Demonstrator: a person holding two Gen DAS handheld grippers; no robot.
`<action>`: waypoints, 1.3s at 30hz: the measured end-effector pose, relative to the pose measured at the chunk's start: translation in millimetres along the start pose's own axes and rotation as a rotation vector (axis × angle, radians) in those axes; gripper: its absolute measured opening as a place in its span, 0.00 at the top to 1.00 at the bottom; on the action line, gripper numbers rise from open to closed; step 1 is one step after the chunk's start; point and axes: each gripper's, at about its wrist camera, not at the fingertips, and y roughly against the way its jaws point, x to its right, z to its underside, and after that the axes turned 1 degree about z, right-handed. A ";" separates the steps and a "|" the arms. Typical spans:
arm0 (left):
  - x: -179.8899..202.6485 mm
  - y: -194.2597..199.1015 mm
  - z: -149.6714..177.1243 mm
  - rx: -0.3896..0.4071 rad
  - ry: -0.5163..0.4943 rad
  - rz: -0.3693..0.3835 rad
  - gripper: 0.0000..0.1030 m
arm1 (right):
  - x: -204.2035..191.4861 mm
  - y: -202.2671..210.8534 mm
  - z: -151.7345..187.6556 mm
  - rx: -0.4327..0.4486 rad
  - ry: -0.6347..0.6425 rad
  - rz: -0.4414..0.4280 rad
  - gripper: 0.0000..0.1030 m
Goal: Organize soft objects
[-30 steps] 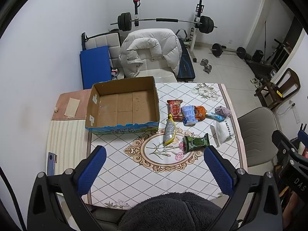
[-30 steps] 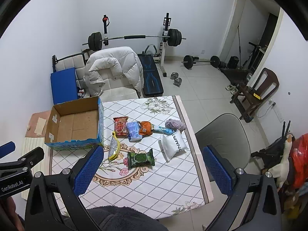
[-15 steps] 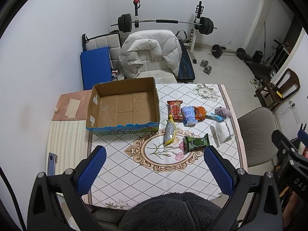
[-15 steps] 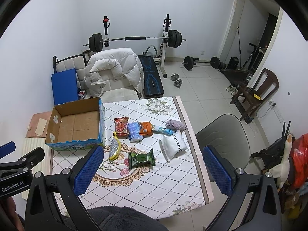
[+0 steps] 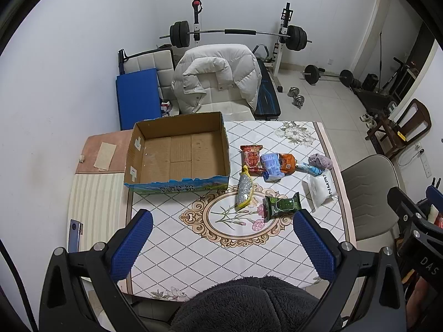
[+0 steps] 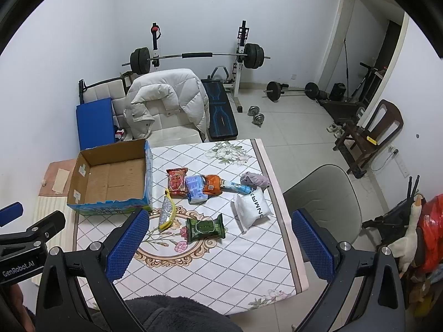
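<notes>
An empty cardboard box [image 5: 177, 152] [image 6: 110, 178] stands at the table's back left. To its right lie several soft packets: a red packet [image 5: 251, 158], a light blue pack [image 5: 271, 166], an orange packet [image 5: 288, 162], a silver and yellow pouch [image 5: 244, 189], a green packet [image 5: 282, 205] [image 6: 205, 227], a white pack [image 5: 319, 186] [image 6: 252, 206] and a purple cloth [image 5: 319, 161]. My left gripper [image 5: 223, 242] hangs high above the table's near edge, open and holding nothing. My right gripper [image 6: 218, 244] is open too, equally high.
A patterned cloth covers the table [image 5: 221, 249]. A white jacket hangs over a chair [image 5: 218, 80] behind it. A grey chair [image 6: 321, 202] stands at the table's right side. A phone [image 5: 74, 235] lies on the striped mat at the left. Weights and a bench fill the back.
Both views have shifted very slightly; the table and its objects stay as they were. Both grippers remain open.
</notes>
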 end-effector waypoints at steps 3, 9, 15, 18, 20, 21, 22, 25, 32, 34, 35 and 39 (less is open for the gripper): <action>0.2 0.3 -0.5 0.000 -0.001 0.000 0.00 | -1.1 -1.1 1.2 0.000 -0.002 0.000 0.00; -3.7 -8.2 -7.3 0.018 0.021 -0.013 0.00 | -5.0 -12.0 3.2 -0.039 -0.045 -0.026 0.00; -25.8 -107.4 -8.9 -0.107 0.088 -0.124 0.00 | 20.3 -147.2 28.0 -0.367 -0.278 -0.146 0.00; -27.8 -169.0 0.3 -0.226 0.092 -0.142 0.00 | 25.2 -243.9 57.4 -0.577 -0.411 -0.190 0.00; -23.6 -201.4 6.2 -0.255 0.067 -0.150 0.00 | 21.7 -311.1 83.2 -0.700 -0.514 -0.209 0.00; -19.2 -214.3 8.1 -0.268 0.043 -0.166 0.00 | 24.5 -333.9 93.9 -0.734 -0.543 -0.209 0.00; -14.2 -227.2 9.0 -0.278 0.017 -0.173 0.00 | 21.9 -362.5 105.5 -0.777 -0.569 -0.197 0.00; -2.2 -265.8 10.3 -0.300 -0.043 -0.174 0.00 | 9.9 -426.9 129.8 -0.871 -0.650 -0.187 0.00; 25.7 -360.3 -4.5 -0.416 -0.038 -0.061 0.02 | -29.0 -488.9 157.1 -0.935 -0.564 -0.160 0.28; 33.7 -384.2 -5.6 -0.447 -0.029 -0.035 0.04 | -40.4 -489.5 159.7 -0.933 -0.435 -0.158 0.40; 37.5 -395.5 -4.8 -0.468 -0.026 -0.025 0.04 | -45.4 -488.3 159.6 -0.928 -0.358 -0.153 0.41; 51.9 -432.3 -0.9 -0.527 -0.025 -0.010 0.08 | -62.2 -484.8 167.4 -0.918 -0.046 -0.091 0.45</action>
